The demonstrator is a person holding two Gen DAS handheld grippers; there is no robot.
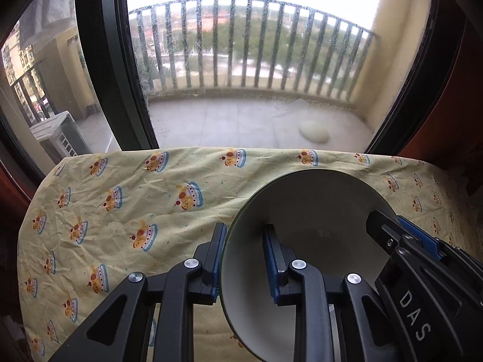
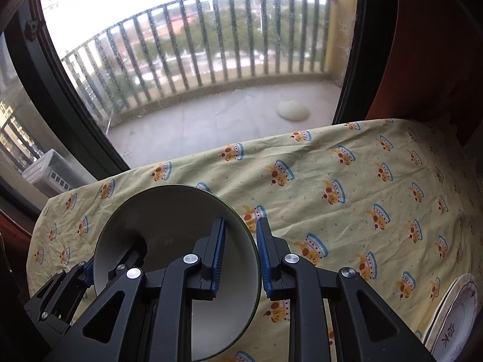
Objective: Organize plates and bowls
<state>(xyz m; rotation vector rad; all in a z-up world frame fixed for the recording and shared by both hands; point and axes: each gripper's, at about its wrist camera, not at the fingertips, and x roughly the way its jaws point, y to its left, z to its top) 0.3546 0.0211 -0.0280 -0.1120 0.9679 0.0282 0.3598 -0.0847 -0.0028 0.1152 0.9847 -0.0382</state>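
A dark-green bowl with a pale inside (image 1: 308, 241) is held above the yellow patterned tablecloth (image 1: 126, 211). My left gripper (image 1: 244, 259) straddles its left rim, one finger outside and one inside. My right gripper (image 2: 240, 259) straddles its right rim (image 2: 253, 250) the same way; the bowl's inside (image 2: 169, 220) shows in the right wrist view. Each gripper shows in the other's view, the right one (image 1: 401, 241) and the left one (image 2: 99, 268). A white plate with a red pattern (image 2: 455, 310) lies at the table's right front.
A large window with dark frames (image 1: 99, 60) stands right behind the table's far edge, with a balcony and railing (image 1: 241, 45) outside. A red-brown curtain (image 2: 431, 45) hangs at the right. The cloth (image 2: 347, 196) lies wrinkled over the whole table.
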